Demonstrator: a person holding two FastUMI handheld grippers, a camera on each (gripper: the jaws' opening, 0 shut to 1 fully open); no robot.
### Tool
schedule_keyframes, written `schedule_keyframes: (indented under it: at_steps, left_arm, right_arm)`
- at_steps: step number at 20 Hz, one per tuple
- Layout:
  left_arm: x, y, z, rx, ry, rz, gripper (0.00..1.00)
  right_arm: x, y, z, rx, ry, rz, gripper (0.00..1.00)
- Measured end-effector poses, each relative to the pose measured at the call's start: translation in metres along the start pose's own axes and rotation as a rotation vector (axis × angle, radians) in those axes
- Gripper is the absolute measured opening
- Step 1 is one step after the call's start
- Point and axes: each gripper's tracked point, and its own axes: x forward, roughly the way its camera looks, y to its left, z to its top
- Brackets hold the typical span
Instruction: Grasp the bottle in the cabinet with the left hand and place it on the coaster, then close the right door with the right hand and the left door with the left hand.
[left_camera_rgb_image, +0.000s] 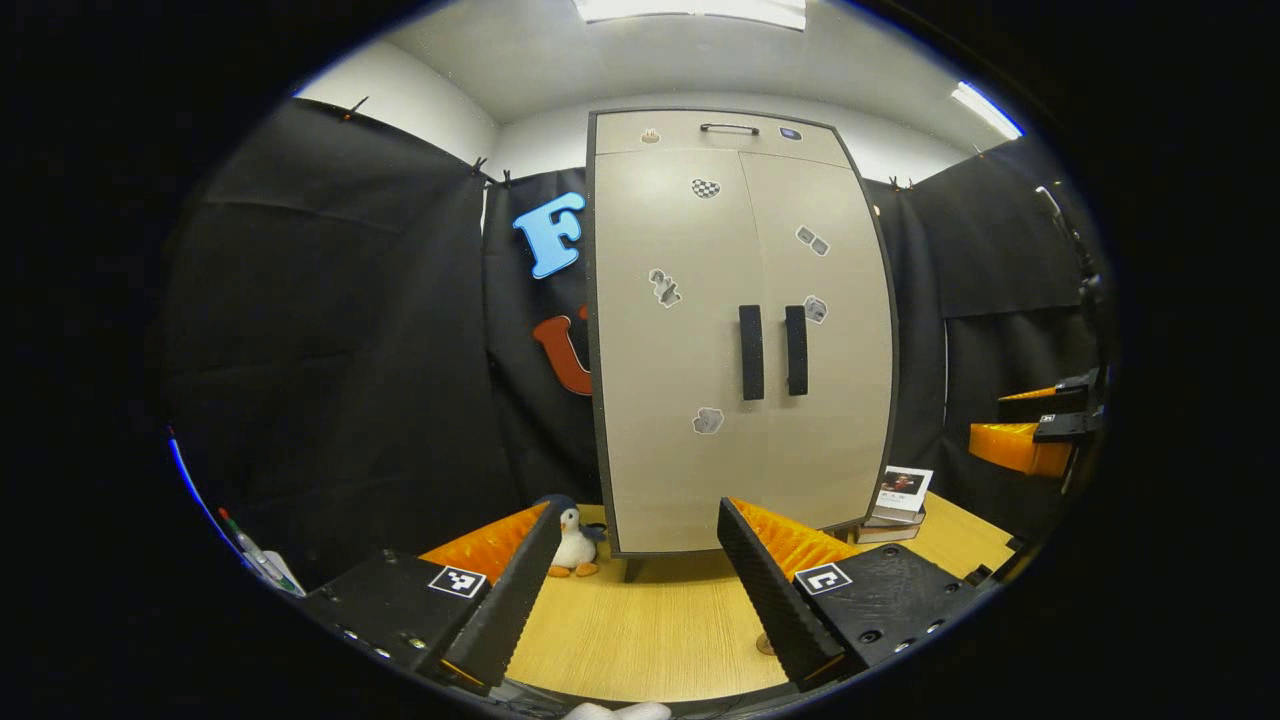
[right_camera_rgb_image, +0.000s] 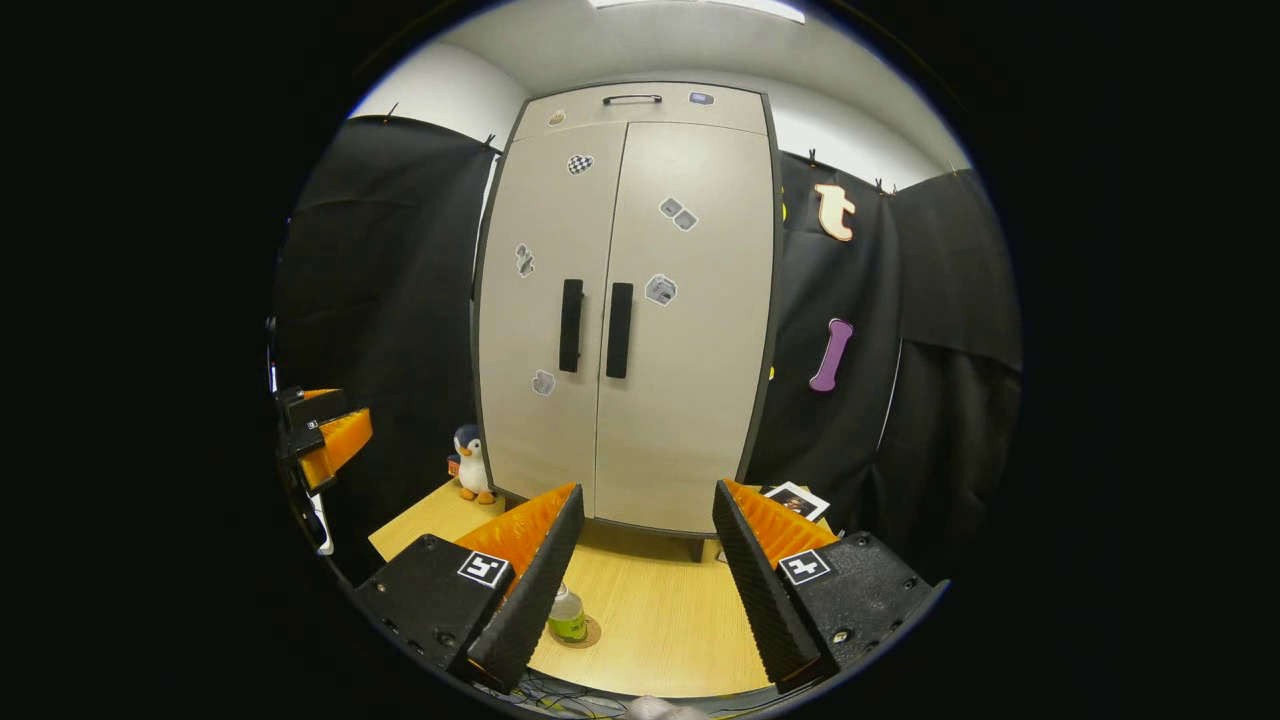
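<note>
The beige cabinet (left_camera_rgb_image: 740, 330) stands at the back of the wooden table with both doors shut and two black handles (left_camera_rgb_image: 751, 352) side by side. In the right gripper view the same cabinet (right_camera_rgb_image: 625, 320) fills the middle. A small bottle (right_camera_rgb_image: 566, 613) with a green label stands upright on a round coaster (right_camera_rgb_image: 590, 634) near the table's front. My left gripper (left_camera_rgb_image: 635, 585) is open and empty, back from the cabinet. My right gripper (right_camera_rgb_image: 640, 575) is open and empty too. The right gripper (left_camera_rgb_image: 1035, 430) also appears at the far right of the left gripper view, the left gripper (right_camera_rgb_image: 325, 435) at the far left of the right gripper view.
A toy penguin (left_camera_rgb_image: 575, 543) sits on the table left of the cabinet. A small stack of books (left_camera_rgb_image: 895, 505) lies to the cabinet's right. Pens (left_camera_rgb_image: 250, 550) stand at the far left edge. Black cloth walls close in on both sides.
</note>
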Motion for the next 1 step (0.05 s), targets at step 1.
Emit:
schedule_keyframes:
  at_steps: [1]
  left_arm:
    - [0.0008,0.0001,0.0022,0.0,-0.005,0.0,0.96]
  right_arm:
    - [0.0013,0.0008,0.0012,0.003,-0.001,0.001,0.81]
